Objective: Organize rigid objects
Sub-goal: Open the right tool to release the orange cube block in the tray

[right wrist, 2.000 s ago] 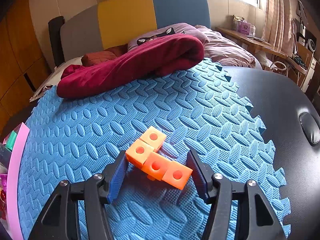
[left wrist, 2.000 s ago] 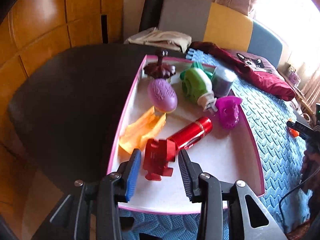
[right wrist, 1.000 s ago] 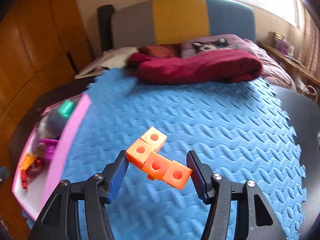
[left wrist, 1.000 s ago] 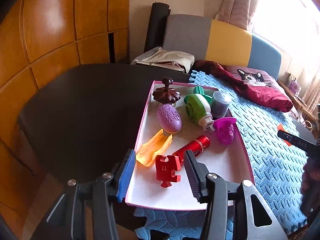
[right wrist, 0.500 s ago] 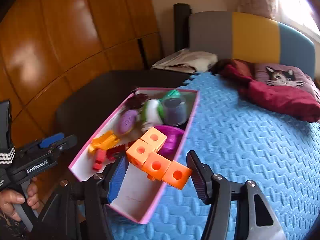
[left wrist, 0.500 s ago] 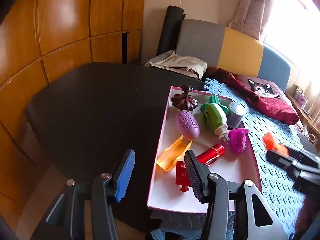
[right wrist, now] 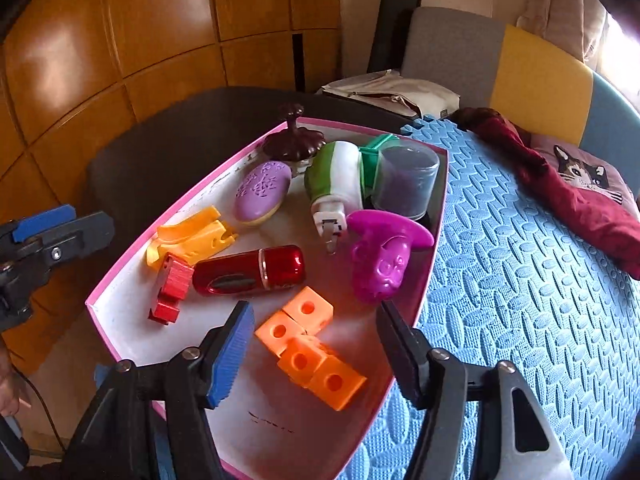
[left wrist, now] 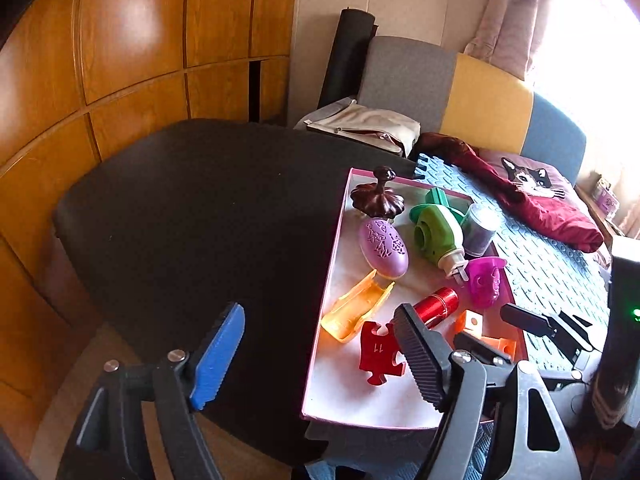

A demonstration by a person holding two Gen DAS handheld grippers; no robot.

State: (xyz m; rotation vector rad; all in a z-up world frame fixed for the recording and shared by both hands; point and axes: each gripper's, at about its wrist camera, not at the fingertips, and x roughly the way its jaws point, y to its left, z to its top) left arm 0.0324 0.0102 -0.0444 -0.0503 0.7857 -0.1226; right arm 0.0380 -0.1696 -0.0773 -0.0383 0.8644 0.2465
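Daylight pours in from a window [left wrist: 600, 40] at the upper right of both views, and it's blown out to pure white in the left wrist view, washing out the curtain [left wrist: 516, 20] next to it. The wood panels [right wrist: 120, 28] catch soft glare patches, and the red cylinder [right wrist: 250, 272] has little shiny highlights. The black table [left wrist: 192, 208] stays dark with barely any detail. Shadows inside the pink tray [right wrist: 430, 256] are soft, not hard-edged. Heavy fisheye bending on both: straight panel lines curve, corners go black. The center is sharp enough, edges are smeared, and the cat pillow [left wrist: 532, 180] looks a bit soft.
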